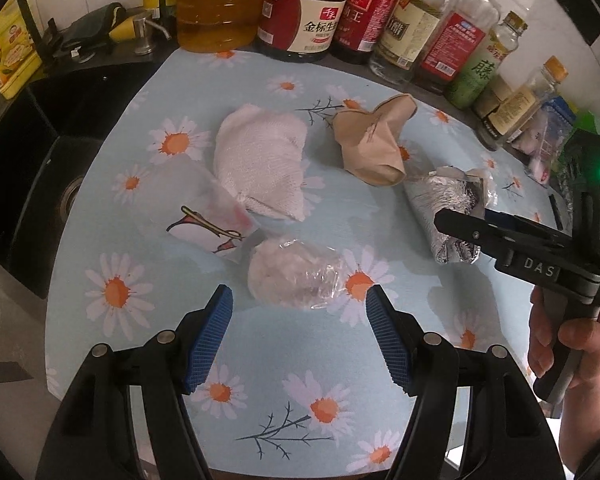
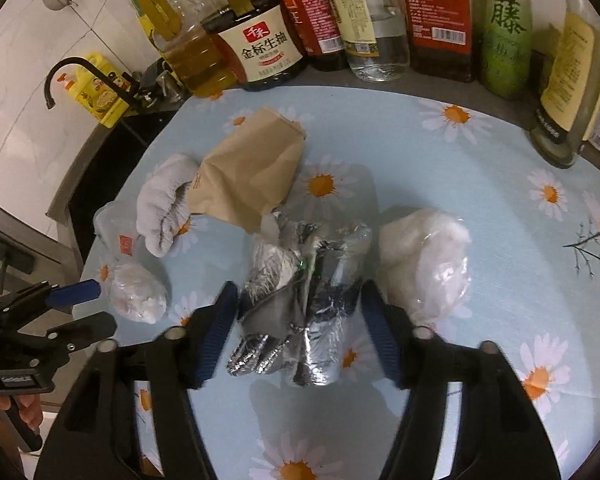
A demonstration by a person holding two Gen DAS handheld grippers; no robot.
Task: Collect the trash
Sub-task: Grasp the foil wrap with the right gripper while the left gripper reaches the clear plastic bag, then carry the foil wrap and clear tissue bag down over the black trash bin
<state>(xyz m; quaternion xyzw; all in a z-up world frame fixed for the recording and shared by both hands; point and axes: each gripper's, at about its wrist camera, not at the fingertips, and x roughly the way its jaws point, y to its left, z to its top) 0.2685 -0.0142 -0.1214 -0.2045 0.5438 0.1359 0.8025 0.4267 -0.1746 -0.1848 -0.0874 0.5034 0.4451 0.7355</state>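
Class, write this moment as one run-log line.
left gripper: open above clear plastic wad | right gripper: open, straddling crumpled foil | nothing lifted yet

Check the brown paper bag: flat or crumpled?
Crumpled. The paper bag shows creases and a bulging, twisted body as it lies on the floral cloth.

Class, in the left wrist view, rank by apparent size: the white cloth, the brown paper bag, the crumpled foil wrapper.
1. white cloth, clearly largest.
2. brown paper bag and crumpled foil wrapper: look alike; the right gripper covers part of the foil, so unranked.
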